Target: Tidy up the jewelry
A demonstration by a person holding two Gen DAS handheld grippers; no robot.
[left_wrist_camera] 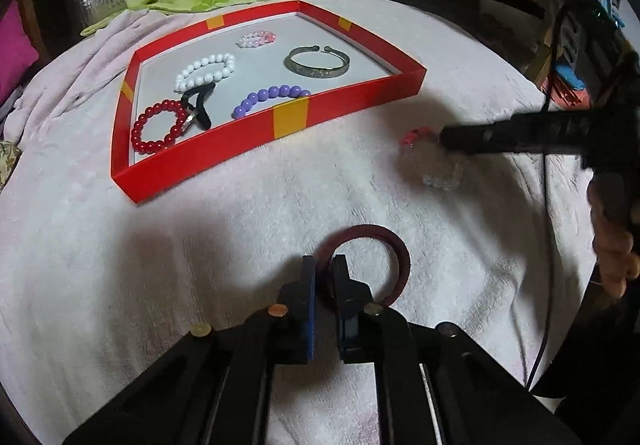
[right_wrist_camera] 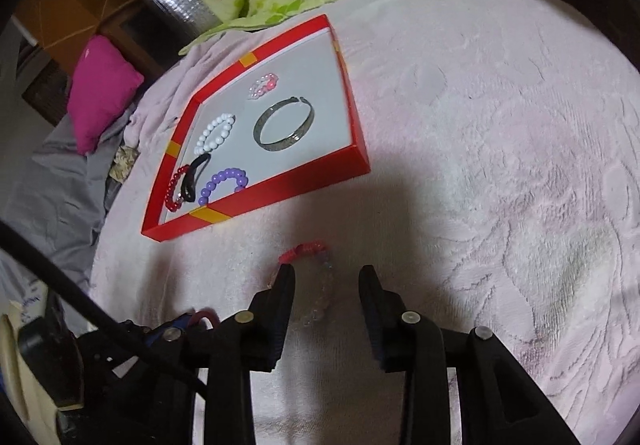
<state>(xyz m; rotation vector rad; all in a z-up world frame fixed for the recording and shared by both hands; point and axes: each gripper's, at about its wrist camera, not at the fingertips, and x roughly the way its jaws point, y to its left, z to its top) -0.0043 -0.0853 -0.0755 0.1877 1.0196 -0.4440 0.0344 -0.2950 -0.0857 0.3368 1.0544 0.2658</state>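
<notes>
Jewelry sat partly sorted in a red tray (left_wrist_camera: 352, 101) on a pale blanket (right_wrist_camera: 480, 125). Nearer the camera, the left gripper (left_wrist_camera: 325, 265) was clamped on a dark red ring bracelet (left_wrist_camera: 394, 245), while the right gripper (right_wrist_camera: 327, 277) stood wide open around a clear beaded bracelet (right_wrist_camera: 320, 301) lying outside the tray.

Dim indoor light, dark gripper shadows on blanket (left_wrist_camera: 224, 205), fisheye-bent edges (corners black), slight blur.
</notes>
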